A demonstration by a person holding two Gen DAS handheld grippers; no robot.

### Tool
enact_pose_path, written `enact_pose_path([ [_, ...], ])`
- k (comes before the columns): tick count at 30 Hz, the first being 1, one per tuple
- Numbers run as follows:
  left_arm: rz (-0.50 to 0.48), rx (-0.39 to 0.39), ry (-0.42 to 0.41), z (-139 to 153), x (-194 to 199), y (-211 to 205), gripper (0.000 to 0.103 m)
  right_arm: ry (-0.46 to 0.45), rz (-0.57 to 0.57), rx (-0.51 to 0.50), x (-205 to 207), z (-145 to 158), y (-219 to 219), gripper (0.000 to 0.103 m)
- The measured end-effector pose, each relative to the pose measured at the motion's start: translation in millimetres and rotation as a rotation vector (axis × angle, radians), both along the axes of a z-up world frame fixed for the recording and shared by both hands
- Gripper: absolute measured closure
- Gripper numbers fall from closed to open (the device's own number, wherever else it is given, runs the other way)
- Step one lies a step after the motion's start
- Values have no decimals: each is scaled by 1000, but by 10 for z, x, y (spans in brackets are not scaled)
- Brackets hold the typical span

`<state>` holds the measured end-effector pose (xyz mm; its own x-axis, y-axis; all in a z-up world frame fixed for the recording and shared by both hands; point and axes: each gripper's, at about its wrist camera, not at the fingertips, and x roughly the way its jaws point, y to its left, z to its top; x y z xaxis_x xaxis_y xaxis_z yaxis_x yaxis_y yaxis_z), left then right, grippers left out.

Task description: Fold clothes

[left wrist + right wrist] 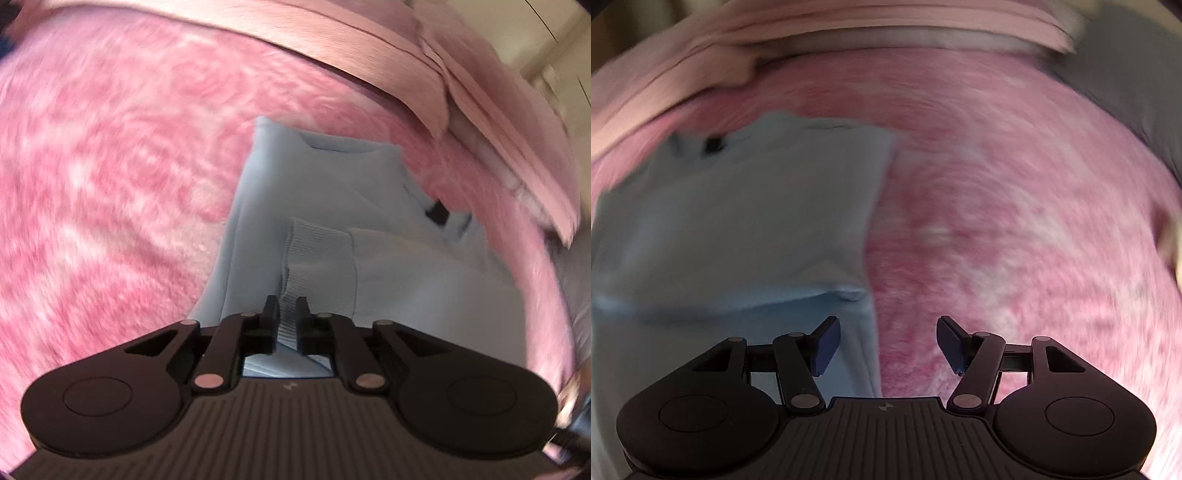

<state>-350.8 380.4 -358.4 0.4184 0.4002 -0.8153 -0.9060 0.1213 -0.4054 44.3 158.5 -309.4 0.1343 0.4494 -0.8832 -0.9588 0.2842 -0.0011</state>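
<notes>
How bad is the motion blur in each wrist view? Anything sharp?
Left wrist: pink blanket smeared, but the left gripper and the ribbed cuff it pinches stay fairly crisp. Right wrist: heavier blur over the blue garment and blanket; only the open right gripper is sharp.

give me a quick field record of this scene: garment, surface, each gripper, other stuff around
garment: light blue sweatshirt, partly folded, lying on the blanket
surface: fluffy pink blanket
left hand-held gripper: shut on the sweatshirt's ribbed cuff
right hand-held gripper: open, holding nothing, over the sweatshirt's right edge
other: folded pale pink cloth along the far edge of the blanket
image quality: motion blur in both views
</notes>
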Motion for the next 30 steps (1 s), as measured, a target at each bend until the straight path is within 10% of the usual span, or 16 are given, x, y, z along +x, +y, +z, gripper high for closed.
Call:
enact_pose_path([
  [2, -18, 13, 7, 21, -2, 13, 103, -47, 91, 4, -98, -56, 46, 42],
  [5, -52, 58, 47, 97, 35, 36, 103, -88, 151, 35, -150, -135, 139, 89],
  [22, -102, 127, 207, 154, 138, 147, 102, 122, -67, 26, 176, 171, 119, 88],
  [30, -159, 171, 267, 172, 345, 285, 99, 50, 76, -40, -44, -193, 431, 86],
])
